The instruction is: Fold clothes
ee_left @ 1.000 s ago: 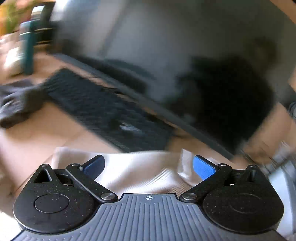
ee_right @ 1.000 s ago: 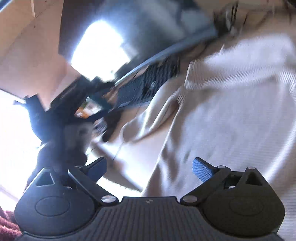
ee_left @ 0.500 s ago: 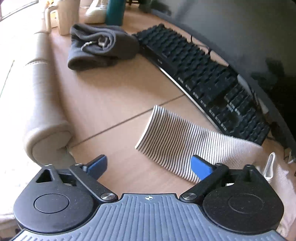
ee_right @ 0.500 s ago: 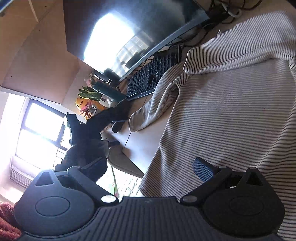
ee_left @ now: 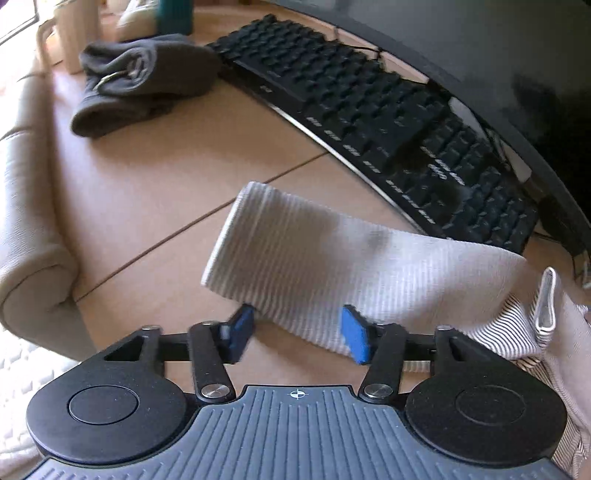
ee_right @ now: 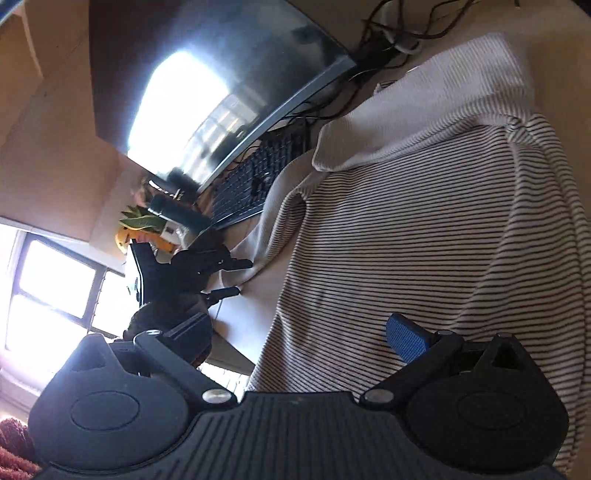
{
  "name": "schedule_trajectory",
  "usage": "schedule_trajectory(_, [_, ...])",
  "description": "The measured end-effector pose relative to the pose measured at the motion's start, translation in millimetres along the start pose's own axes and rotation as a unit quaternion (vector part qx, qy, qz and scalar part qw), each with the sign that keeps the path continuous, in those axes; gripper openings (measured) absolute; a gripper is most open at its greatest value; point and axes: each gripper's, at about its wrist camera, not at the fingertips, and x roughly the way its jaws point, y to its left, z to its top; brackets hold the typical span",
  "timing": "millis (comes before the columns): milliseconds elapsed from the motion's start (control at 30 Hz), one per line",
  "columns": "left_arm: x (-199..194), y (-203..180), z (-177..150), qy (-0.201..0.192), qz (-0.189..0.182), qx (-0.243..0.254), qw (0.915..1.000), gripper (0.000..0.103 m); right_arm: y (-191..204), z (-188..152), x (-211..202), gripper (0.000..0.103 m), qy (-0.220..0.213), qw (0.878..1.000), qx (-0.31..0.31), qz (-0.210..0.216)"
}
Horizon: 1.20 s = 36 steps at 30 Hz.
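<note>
A cream shirt with thin dark stripes (ee_right: 424, 236) lies spread on the wooden desk (ee_left: 155, 184). Its left sleeve (ee_left: 325, 251) stretches out flat towards the keyboard. My left gripper (ee_left: 299, 334) is open, low over the desk, with the sleeve's near edge between its blue pads (ee_left: 355, 338). My right gripper (ee_right: 299, 332) is open above the shirt's body near its hem; its right pad (ee_right: 404, 341) hovers over the fabric. The left gripper (ee_right: 221, 277) also shows in the right wrist view, at the sleeve end.
A black keyboard (ee_left: 369, 110) and a dark monitor (ee_right: 221, 92) stand behind the shirt. A folded grey garment (ee_left: 140, 85) lies at the far left of the desk. A beige padded chair edge (ee_left: 33, 236) runs along the left. Cables (ee_right: 399, 33) lie behind the monitor.
My left gripper has dropped closer to the sleeve and its jaws have narrowed around the sleeve's edge. My right gripper has shifted slightly over the shirt body and stays open.
</note>
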Motion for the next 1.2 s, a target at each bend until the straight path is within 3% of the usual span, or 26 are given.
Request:
schedule_trajectory(100, [3,-4,2,0.000,-0.012,0.007,0.9999,0.021,2,0,-2,0.101,-0.007,1.000,-0.001,-0.013])
schedule_trajectory(200, [4,2,8,0.004,-0.030,-0.015,0.9994,0.010,4,1,-7,0.101,-0.017,1.000,-0.003,-0.025])
schedule_trajectory(400, [-11,10,26,-0.010,-0.050,-0.048,0.9975,0.008,6,-4,-18,0.101,-0.034,0.999,-0.013,-0.023])
schedule_trajectory(667, [-44,-5,41,-0.058,-0.065,-0.036,0.9955,0.008,4,-10,-32,0.101,-0.048,0.999,-0.008,-0.012])
schedule_trajectory(967, [-62,3,49,-0.067,-0.091,-0.052,0.9923,0.007,11,-9,-27,0.101,-0.036,0.999,-0.019,-0.009])
schedule_trajectory(1067, [-68,0,56,-0.066,-0.100,-0.046,0.9917,0.006,14,-8,-22,0.101,-0.031,0.999,-0.023,-0.008])
schedule_trajectory(1200, [-90,-19,65,-0.095,-0.101,-0.014,0.9902,0.006,16,-9,-19,0.102,-0.027,0.999,-0.025,-0.007])
